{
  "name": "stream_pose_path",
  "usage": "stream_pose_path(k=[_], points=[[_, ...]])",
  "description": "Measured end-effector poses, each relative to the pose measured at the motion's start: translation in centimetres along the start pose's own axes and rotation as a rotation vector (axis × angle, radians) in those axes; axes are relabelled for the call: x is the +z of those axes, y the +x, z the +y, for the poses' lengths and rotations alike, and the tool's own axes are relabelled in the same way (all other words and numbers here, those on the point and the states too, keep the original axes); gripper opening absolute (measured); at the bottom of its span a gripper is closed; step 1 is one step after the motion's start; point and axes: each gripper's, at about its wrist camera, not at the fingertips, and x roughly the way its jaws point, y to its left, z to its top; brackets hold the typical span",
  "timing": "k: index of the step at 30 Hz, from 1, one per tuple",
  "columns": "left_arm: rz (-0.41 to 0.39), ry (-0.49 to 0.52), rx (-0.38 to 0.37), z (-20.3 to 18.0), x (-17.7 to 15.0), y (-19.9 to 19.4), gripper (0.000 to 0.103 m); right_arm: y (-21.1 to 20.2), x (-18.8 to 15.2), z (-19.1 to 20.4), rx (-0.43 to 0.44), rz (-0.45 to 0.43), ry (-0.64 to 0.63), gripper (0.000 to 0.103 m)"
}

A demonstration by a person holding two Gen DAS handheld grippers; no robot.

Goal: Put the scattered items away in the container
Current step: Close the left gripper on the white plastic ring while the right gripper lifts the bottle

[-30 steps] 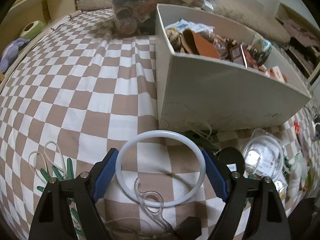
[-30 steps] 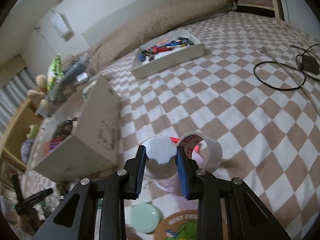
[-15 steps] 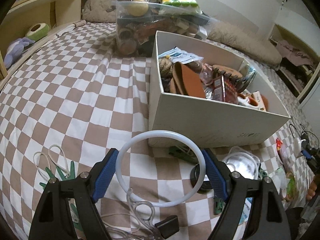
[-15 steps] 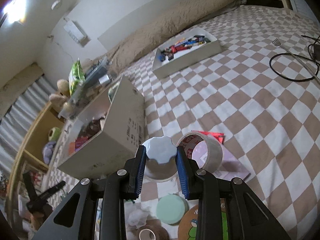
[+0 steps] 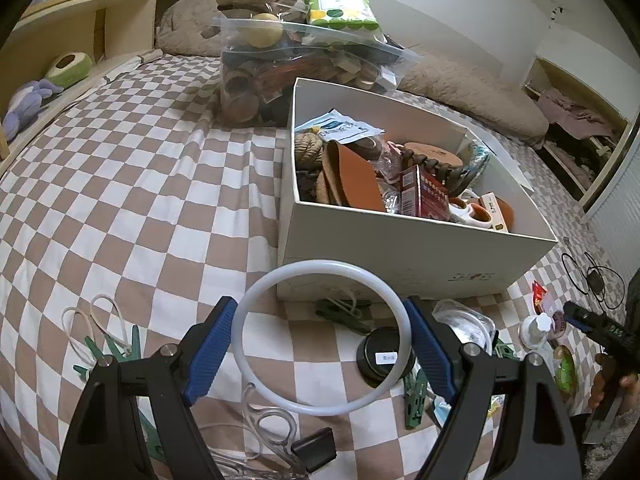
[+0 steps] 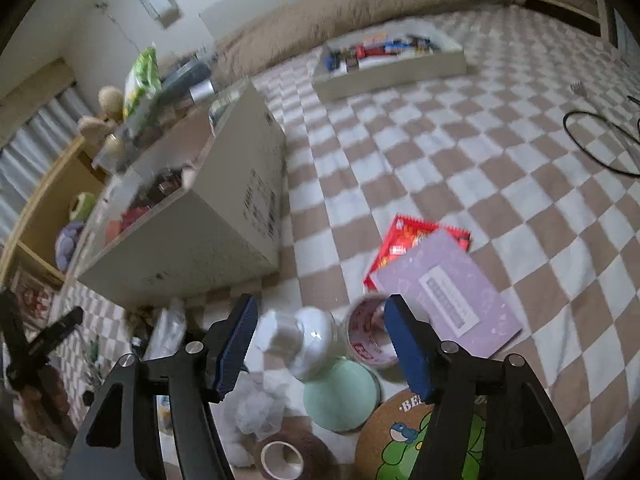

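My left gripper (image 5: 322, 340) is shut on a white plastic ring (image 5: 256, 300) and holds it above the checkered bedspread, just in front of the white cardboard box (image 5: 400, 248), which holds several items. My right gripper (image 6: 318, 332) is open; the small clear bottle with a white cap (image 6: 308, 340) sits between and below its jaws, blurred, apart from both pads. The same box shows in the right wrist view (image 6: 208, 232) to the upper left. The bottle also shows at the far right of the left wrist view (image 5: 536, 328).
Scattered on the bed: green clothespins (image 5: 344, 312), a black round tin (image 5: 384, 356), a tape roll (image 6: 372, 336), a mint lid (image 6: 340, 400), a purple packet (image 6: 444, 292), a red wrapper (image 6: 404, 236), a cork coaster (image 6: 400, 436). A shallow tray (image 6: 392, 64) lies far off.
My left gripper rose with the ring, so the box interior shows more. My right gripper opened and let go of the white-capped bottle, which now sits lower between the jaws.
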Motion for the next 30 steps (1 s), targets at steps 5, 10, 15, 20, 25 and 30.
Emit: stream_pose_path(k=[5,10,15,20,25,30], points=[[-0.008,0.001,-0.013,-0.3,-0.1,-0.3,0.084,-0.4,0.0,0.4,0.072,-0.016,-0.006,0.066],[-0.019,0.000,-0.026,-0.5,-0.1,-0.7,0.084,0.2,-0.1,2.4,0.029,-0.022,-0.097,0.066],[-0.023,-0.002,-0.033,-0.7,-0.1,-0.8,0.084,2.3,-0.8,4.3,-0.131,0.031,-0.210,0.059],[-0.028,-0.002,-0.048,-0.8,-0.1,-1.1,0.084,3.3,-1.3,4.8,-0.177,0.061,-0.278,0.048],[-0.033,0.004,-0.054,-1.1,-0.1,-1.2,0.084,4.3,-2.0,5.6,-0.219,0.095,-0.345,0.031],[-0.037,0.006,-0.061,-1.3,-0.2,-1.3,0.084,3.8,-2.3,6.1,-0.219,0.082,-0.368,0.031]])
